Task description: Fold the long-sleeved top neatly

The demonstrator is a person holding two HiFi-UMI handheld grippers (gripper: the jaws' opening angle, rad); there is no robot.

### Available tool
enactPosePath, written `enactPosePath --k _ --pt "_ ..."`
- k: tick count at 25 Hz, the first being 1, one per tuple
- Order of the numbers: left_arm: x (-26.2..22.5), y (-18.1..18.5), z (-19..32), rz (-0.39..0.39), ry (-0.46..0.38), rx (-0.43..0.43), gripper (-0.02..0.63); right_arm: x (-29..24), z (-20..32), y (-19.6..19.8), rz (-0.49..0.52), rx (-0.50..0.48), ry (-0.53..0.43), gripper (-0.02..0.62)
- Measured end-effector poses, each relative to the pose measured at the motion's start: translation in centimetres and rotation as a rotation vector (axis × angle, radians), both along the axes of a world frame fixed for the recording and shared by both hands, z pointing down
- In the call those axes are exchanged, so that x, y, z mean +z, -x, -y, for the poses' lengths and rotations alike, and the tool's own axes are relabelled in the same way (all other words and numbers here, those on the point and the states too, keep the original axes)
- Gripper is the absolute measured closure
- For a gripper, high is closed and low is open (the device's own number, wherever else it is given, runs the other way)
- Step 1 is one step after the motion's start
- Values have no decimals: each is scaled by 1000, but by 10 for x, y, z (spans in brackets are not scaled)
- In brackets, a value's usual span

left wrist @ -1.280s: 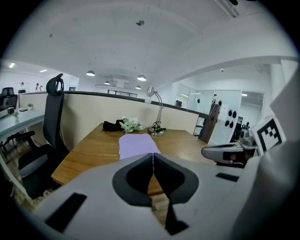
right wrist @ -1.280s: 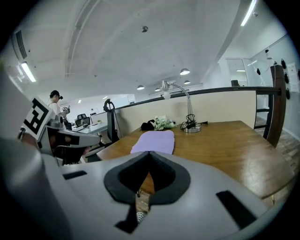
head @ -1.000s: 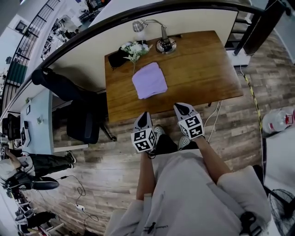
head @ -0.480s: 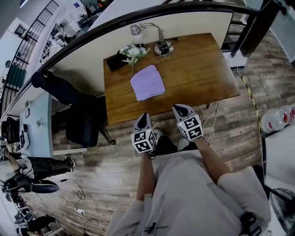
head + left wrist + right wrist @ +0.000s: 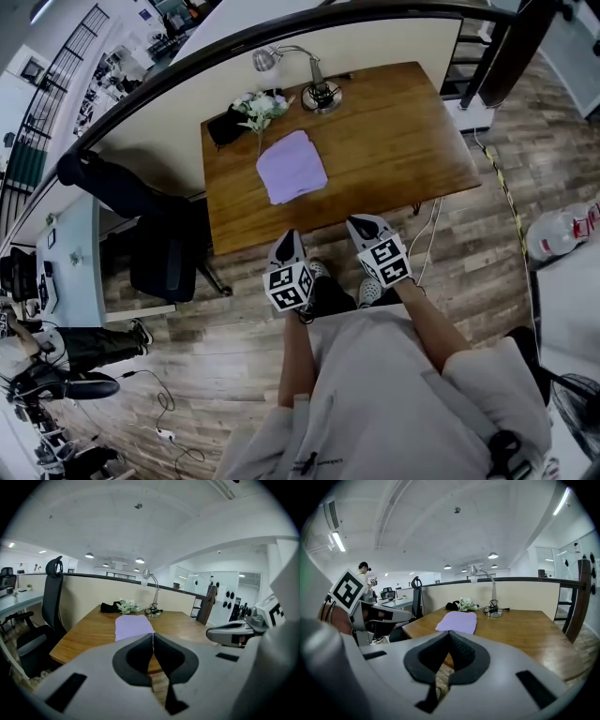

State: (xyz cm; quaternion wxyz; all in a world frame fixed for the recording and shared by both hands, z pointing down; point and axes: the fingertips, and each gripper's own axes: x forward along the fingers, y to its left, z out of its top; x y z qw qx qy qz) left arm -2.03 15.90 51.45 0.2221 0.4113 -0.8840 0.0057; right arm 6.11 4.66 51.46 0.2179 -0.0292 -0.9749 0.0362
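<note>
The lilac long-sleeved top (image 5: 292, 166) lies folded into a compact rectangle on the wooden table (image 5: 394, 150), left of its middle; it also shows as the lilac top (image 5: 133, 625) and the lilac top (image 5: 458, 621) in the gripper views. My left gripper (image 5: 289, 246) is held off the table's near edge, shut with nothing in it. Beside it to the right, my right gripper (image 5: 365, 226) is shut and empty too. Both point toward the table, well short of the top. In the left gripper view the left gripper (image 5: 153, 637) has its pads together; the right gripper (image 5: 449, 635) likewise.
A desk lamp (image 5: 319, 89), a bunch of white flowers (image 5: 257, 106) and a dark object (image 5: 223, 128) stand at the table's far side by a partition wall. A black office chair (image 5: 164, 258) is left of the table. Cables (image 5: 427, 234) hang at the near right corner.
The table and top have shifted slightly left and up in the head view as the head moved. Both grippers stay shut in about the same place.
</note>
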Motion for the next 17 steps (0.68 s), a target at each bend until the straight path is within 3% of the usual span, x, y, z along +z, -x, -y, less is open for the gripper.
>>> enactPosePath --k 9,17 --pt "-4 3 8 3 -2 -2 583 7 10 0 -35 18 0 594" --pt "-8 2 15 12 3 -2 582 0 16 3 -7 12 -3 594"
